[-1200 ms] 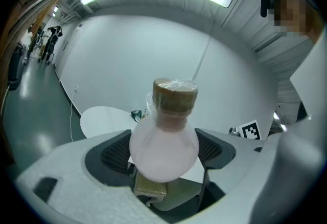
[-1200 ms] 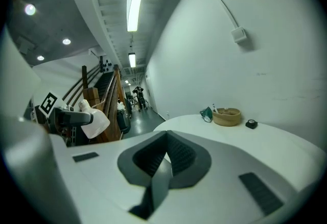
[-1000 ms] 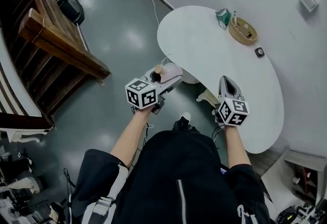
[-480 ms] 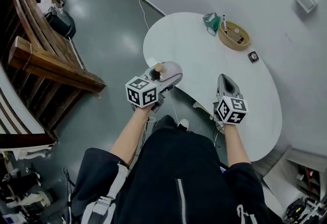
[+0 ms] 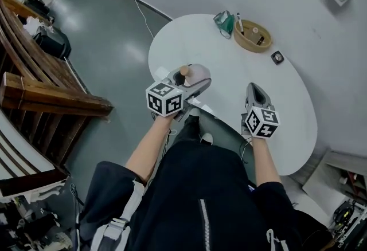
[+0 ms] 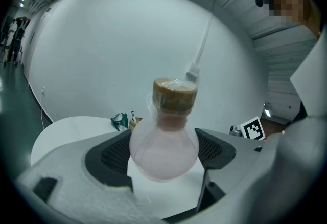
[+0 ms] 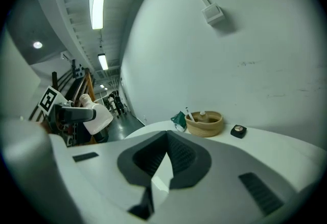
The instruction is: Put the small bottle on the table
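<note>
Clamping the small round bottle [image 6: 163, 146] by its bulb, cork upward, the left gripper [image 5: 198, 80] holds it at the centre of the head view, seemingly above the near edge of the white counter [image 5: 269, 86]. The right gripper [image 5: 256, 94], lower right, has its jaws together on nothing.

The head view looks steeply down from above the person [image 5: 200, 198]. It stands well back and takes in the left gripper [image 5: 195, 77], the right gripper [image 5: 254, 90], the white tabletop [image 5: 229, 61] and the floor [image 5: 114, 49].

Each gripper view sits close behind its own jaws and looks out along them, about level, toward the wall [image 7: 245, 54]. In the left one the small bottle [image 6: 164, 141] fills the middle, very near.

All three views share the tabletop and the wicker basket [image 7: 205, 124]. In the left gripper view the basket is small and half hidden, so it is only probably the same one.
</note>
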`<state>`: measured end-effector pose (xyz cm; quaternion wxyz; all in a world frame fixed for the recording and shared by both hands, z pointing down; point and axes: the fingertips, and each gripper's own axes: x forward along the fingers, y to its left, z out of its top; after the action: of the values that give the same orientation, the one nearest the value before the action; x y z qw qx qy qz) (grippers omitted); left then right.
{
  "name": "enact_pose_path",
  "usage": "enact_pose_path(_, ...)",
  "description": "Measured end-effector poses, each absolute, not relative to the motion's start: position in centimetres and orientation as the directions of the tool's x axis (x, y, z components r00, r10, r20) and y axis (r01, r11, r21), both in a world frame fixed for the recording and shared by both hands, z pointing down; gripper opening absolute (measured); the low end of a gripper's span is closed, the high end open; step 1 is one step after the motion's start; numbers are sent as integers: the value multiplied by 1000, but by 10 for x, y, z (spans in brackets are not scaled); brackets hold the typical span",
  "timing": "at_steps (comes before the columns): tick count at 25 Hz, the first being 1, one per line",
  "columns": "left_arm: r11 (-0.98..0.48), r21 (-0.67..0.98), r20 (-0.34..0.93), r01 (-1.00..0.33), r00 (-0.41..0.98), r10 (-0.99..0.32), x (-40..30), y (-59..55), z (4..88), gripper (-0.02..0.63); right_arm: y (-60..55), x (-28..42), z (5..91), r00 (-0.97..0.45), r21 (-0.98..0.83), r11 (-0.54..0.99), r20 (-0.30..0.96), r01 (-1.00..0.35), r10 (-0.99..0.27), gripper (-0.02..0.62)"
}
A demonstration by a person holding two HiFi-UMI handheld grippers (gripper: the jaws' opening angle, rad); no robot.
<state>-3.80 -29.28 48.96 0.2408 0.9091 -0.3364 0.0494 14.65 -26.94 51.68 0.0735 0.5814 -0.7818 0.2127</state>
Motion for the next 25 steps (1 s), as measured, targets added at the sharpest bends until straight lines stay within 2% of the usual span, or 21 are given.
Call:
enact_pose_path(11,-678,390,367,-623,781,-506,-55,-342,547,387,-299,127,530,-265,-232,181,415,-956,-870,2)
enact_pose_path(16,-668,418,421,-616,783,-458,-62,-353,582,387,-304,131,540,-226,-222,137,450,-965,-864,2)
enact_pose_path(25,-698,375,502,-610,767,-400,-62,-394,632,387,-318,141,551,-151,-210,53,488,-976,-860,2)
